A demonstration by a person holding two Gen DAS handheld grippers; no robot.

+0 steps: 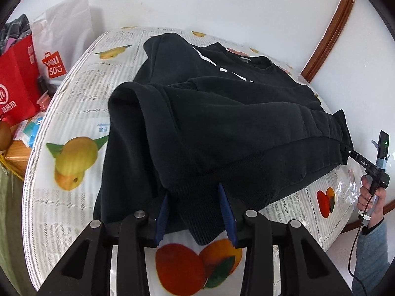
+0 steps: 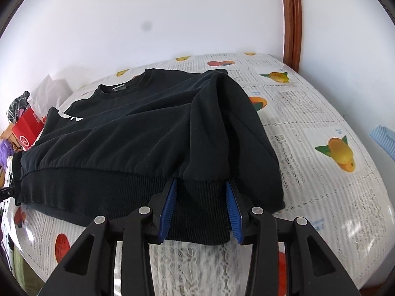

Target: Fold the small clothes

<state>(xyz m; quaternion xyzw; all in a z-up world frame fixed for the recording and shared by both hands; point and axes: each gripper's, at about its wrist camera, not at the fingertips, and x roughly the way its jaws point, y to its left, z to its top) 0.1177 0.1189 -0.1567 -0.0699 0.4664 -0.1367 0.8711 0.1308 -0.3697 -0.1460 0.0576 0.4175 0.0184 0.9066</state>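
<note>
A black sweatshirt point(image 1: 222, 113) with white lettering lies on the round table, both sleeves folded over its body; it also shows in the right wrist view point(image 2: 153, 128). My left gripper point(image 1: 195, 192) is open, its blue pads on either side of the ribbed hem at the near left corner. My right gripper point(image 2: 201, 185) is open, its blue pads point(image 2: 169, 204) astride the ribbed hem at the other corner. The right gripper also shows in the left wrist view point(image 1: 345, 151) at the sweatshirt's far edge, held by a hand.
The table point(image 1: 74, 113) has a newspaper-and-fruit print cover under clear plastic. Red and white shopping bags point(image 1: 19, 81) and clutter stand at its left. A white wall and brown wooden door frame point(image 2: 292, 24) are behind.
</note>
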